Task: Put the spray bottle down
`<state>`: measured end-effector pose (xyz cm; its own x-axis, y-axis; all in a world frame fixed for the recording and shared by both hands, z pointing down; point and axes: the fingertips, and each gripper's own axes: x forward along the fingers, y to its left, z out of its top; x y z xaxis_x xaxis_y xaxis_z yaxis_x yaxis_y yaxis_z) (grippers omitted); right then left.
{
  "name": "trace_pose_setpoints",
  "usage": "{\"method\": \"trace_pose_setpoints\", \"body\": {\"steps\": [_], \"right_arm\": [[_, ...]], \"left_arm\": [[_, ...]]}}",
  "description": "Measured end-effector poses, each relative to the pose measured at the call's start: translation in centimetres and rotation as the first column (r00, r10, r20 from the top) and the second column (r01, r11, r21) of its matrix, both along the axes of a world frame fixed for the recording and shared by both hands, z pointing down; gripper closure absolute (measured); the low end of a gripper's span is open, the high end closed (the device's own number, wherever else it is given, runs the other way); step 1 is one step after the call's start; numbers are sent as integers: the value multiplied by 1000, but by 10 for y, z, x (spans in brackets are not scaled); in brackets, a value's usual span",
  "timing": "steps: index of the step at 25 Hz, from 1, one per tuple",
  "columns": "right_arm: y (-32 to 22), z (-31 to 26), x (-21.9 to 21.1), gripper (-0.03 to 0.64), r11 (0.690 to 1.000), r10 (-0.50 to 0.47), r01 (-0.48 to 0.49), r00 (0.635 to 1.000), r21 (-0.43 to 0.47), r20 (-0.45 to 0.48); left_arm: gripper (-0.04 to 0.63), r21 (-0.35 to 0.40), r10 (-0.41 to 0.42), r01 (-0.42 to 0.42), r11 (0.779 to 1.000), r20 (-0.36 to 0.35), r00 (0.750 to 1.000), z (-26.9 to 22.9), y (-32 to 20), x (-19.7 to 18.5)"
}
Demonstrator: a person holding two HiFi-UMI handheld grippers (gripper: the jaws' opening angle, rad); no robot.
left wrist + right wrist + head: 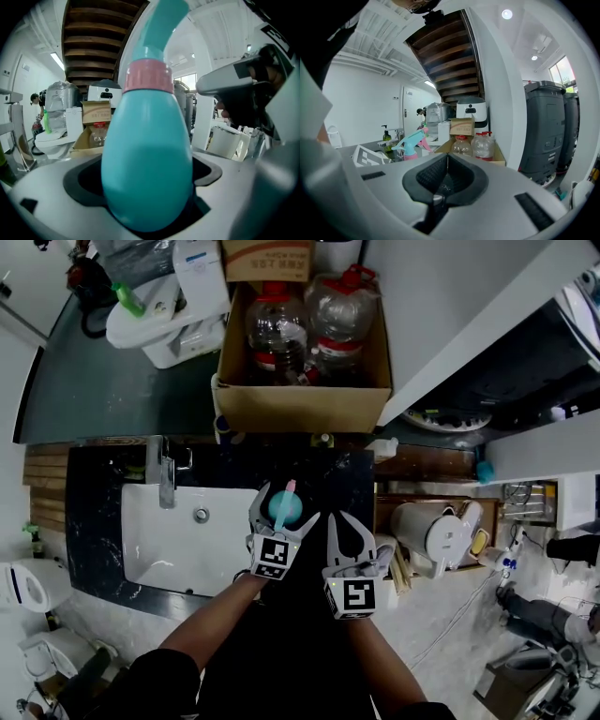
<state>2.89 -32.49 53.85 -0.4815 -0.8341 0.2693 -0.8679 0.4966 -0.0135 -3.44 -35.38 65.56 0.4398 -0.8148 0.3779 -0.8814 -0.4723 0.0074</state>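
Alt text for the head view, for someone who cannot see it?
Seen from above, a teal spray bottle is upright between the left gripper's jaws over a dark counter, right of a white sink; the right gripper holds nothing. A cardboard box of plastic bottles sits behind.

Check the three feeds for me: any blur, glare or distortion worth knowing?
Head view: sharp, edges bent by the wide lens, dark counter around the spray bottle. Left gripper view: heavy fisheye, the bottle fills the frame, close and soft, lower half shaded. Right gripper view: fisheye too, background crisp, ceiling lights bright spots only.
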Motion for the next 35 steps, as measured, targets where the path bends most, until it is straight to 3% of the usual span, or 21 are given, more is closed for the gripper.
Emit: {"method": "trace_pose_setpoints", "body": {"steps": [14, 18, 23, 29, 35], "right_arm": [[20, -8, -7, 600, 1000, -11, 11, 1000, -5, 4], [31, -8, -8, 600, 1000, -8, 9, 1000, -17, 16], [48, -7, -8, 600, 1000, 6, -5, 1000, -31, 29], [74, -13, -11, 600, 999, 18, -16, 999, -33, 38], [102, -23, -11, 600, 999, 25, -24, 999, -23, 41]], "left_arm": [[75, 39, -47, 46, 998, 23, 999, -21, 17, -15], [75, 27, -41, 41, 999, -6, 999, -21, 31, -13], [77, 71, -59, 59, 996, -8, 998, -41, 52, -14], [77, 86, -84, 90, 992, -66, 994, -67, 80, -20], [80, 88, -60, 67, 994, -81, 995, -82, 112, -21]]}}
